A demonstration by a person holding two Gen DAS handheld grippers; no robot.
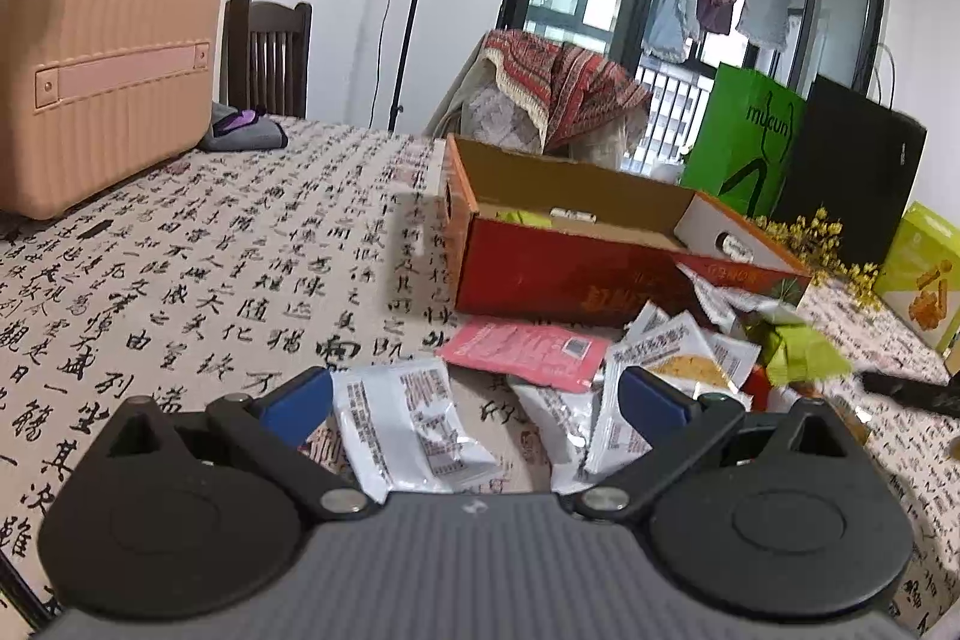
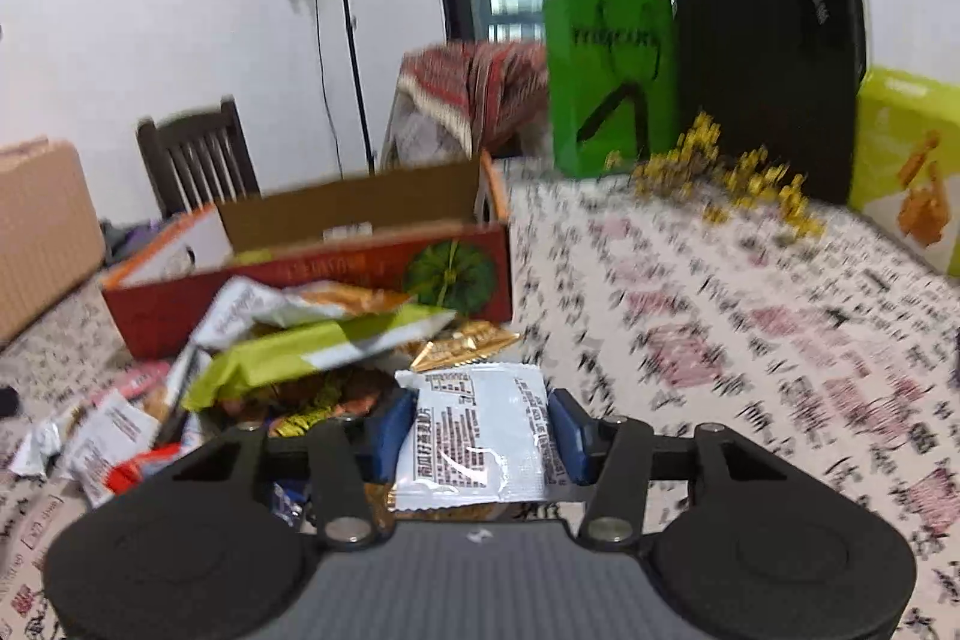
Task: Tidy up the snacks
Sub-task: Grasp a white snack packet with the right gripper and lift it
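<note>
Right hand-held gripper [image 2: 480, 430] pinching a white foil snack packet [image 2: 480, 436] by its sides — just in front of the open red cardboard box [image 2: 312, 292]. Left hand-held gripper [image 1: 474, 400] spread over loose white packets [image 1: 408, 424] — nothing gripped — near that box on the calligraphy-print worktop [image 1: 210, 280].

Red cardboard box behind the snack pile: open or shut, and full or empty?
Open: the red cardboard box has no lid on top. Nearly empty; only a couple of small items show inside.
</note>
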